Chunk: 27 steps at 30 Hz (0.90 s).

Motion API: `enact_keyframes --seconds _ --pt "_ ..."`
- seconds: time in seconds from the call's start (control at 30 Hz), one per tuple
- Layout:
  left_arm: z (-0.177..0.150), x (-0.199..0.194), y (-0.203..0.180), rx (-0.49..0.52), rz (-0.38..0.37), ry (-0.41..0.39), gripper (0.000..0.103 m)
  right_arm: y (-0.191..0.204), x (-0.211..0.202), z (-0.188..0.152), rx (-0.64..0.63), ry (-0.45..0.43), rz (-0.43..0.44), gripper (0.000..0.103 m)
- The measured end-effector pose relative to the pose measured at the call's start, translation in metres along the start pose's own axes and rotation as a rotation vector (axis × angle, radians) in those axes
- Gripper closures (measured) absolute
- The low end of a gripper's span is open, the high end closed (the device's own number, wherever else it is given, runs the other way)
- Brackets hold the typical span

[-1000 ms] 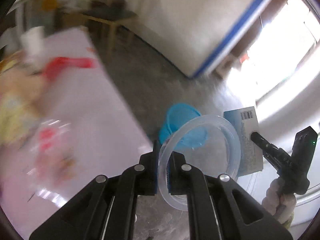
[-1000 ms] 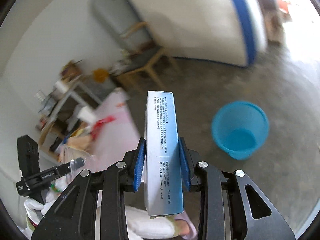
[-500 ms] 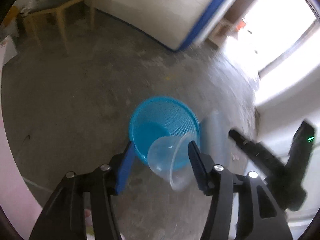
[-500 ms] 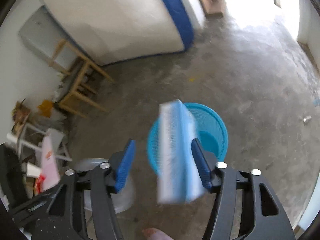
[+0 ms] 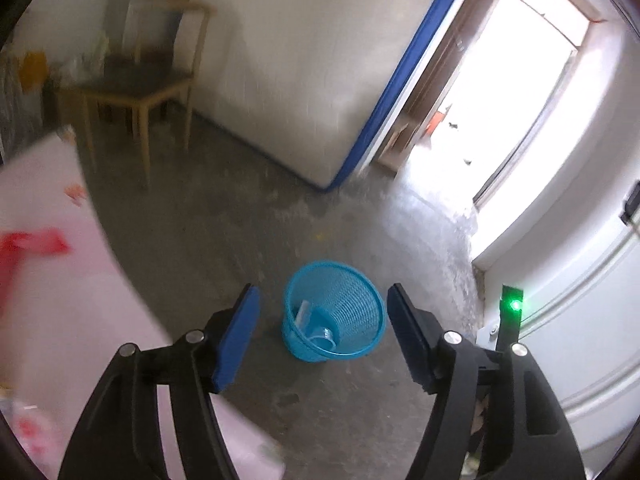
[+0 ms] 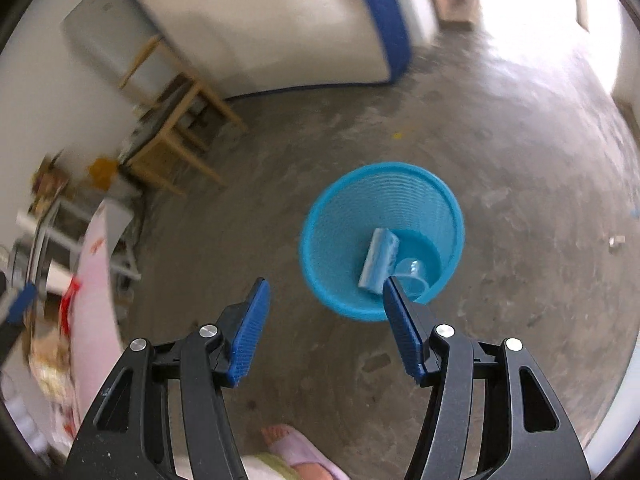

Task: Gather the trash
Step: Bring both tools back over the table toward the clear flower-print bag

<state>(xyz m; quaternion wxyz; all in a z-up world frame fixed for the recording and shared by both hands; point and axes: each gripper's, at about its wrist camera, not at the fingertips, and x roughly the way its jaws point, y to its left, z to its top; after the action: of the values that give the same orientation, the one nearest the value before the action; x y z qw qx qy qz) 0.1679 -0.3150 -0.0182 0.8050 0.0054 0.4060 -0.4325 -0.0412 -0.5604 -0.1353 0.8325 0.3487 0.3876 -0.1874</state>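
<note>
Left gripper (image 5: 322, 340) held wide apart and empty above grey concrete floor (image 5: 240, 232), round blue mesh plastic basket (image 5: 352, 300) framed between its fingers, pale blue box (image 5: 303, 316) and clear plastic cup (image 5: 325, 336) seen inside, wooden chair (image 5: 140, 88) blurred behind.

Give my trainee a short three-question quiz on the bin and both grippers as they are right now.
1. True or false: the left gripper is shut on the clear plastic cup.
2. Which things lie inside the blue mesh bin?
A. The light blue box and the clear plastic cup
B. The clear plastic cup only
C. Nothing
3. Fill in: the blue mesh bin stands on the concrete ____, not on the pink table.

Key:
1. False. Its jaws stand wide apart and hold nothing; the right gripper is open and holds nothing too.
2. A
3. floor
</note>
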Motion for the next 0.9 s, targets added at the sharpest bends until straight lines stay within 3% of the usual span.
enact_keyframes --seconds 0.17,0.27,0.37,0.5,0.63,0.77,0.9 --pt "-0.027 -0.102 0.042 -0.005 0.070 -0.130 0.033 0.074 -0.037 -0.011 -0.180 0.015 0.114 0.046" --pt "-0.057 -0.163 0.072 -0.026 0.187 -0.209 0.030 0.124 -0.049 -0.022 -0.277 0.048 0.213 0.046" --pt "-0.094 -0.215 0.106 -0.111 0.285 -0.246 0.029 0.178 -0.053 -0.043 -0.374 0.109 0.329 0.046" --pt "-0.137 -0.259 0.139 -0.241 0.358 -0.281 0.029 0.246 -0.046 -0.082 -0.469 0.232 0.469 0.046" --pt "-0.175 -0.289 0.159 -0.344 0.391 -0.308 0.029 0.291 -0.019 -0.119 -0.514 0.337 0.473 0.046" --pt "-0.196 -0.290 0.159 -0.392 0.385 -0.310 0.029 0.315 0.012 -0.138 -0.458 0.411 0.390 0.046" --pt "-0.208 -0.276 0.165 -0.396 0.384 -0.266 0.029 0.332 0.029 -0.140 -0.420 0.384 0.357 0.049"
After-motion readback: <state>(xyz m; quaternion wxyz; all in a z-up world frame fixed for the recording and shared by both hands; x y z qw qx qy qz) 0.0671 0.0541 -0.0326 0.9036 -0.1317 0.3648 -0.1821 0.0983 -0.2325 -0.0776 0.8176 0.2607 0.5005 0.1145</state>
